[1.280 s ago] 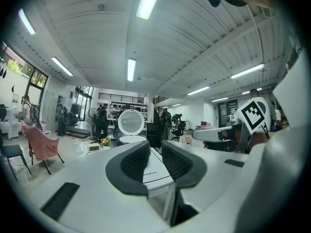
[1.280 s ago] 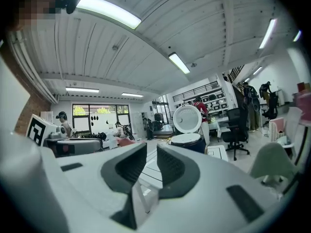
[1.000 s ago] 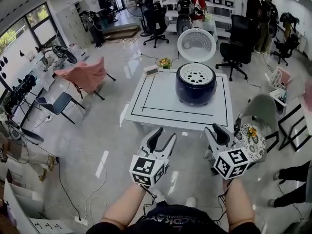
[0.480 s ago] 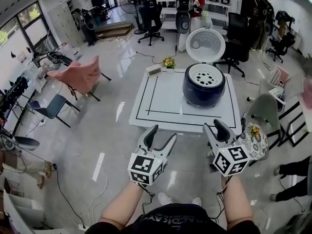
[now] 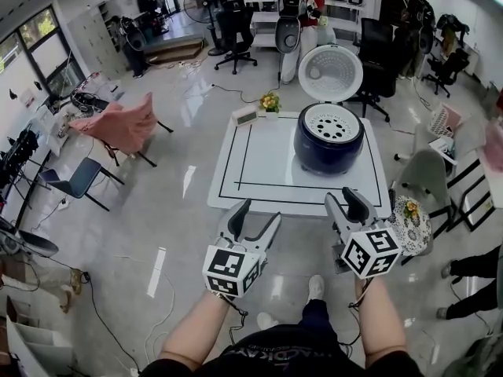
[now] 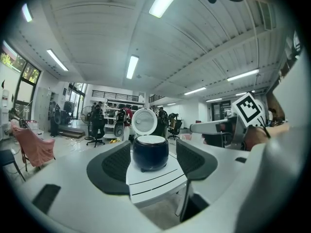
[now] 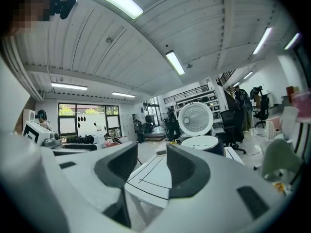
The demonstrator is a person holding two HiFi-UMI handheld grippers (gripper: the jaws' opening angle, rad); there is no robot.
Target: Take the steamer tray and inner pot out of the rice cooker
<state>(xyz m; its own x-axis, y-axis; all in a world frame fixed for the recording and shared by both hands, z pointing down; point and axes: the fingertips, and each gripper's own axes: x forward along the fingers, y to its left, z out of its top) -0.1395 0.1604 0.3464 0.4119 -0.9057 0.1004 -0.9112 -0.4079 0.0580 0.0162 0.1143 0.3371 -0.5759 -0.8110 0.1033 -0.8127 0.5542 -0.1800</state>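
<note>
The dark blue rice cooker (image 5: pixel 328 141) stands on the right half of the white table (image 5: pixel 259 167), its round lid (image 5: pixel 330 72) swung up at the back. In its mouth lies the white perforated steamer tray (image 5: pixel 328 121); the inner pot is hidden beneath. My left gripper (image 5: pixel 257 216) and right gripper (image 5: pixel 345 201) hover short of the table's front edge, both open; their jaws have just been opening and nothing is between them. The left gripper view frames the cooker (image 6: pixel 150 153) between its jaws. In the right gripper view the cooker (image 7: pixel 208 143) sits right of the jaws.
A small flower pot (image 5: pixel 269 100) and a white box (image 5: pixel 245 115) sit at the table's far edge. A grey chair (image 5: pixel 424 181) and a round patterned side table (image 5: pixel 410 225) stand at the right, and a pink-draped chair (image 5: pixel 126 122) at the left.
The view and both grippers have moved forward toward the table. The front edge now lies just beyond the fingertips. Both pairs of jaws stand slightly wider.
</note>
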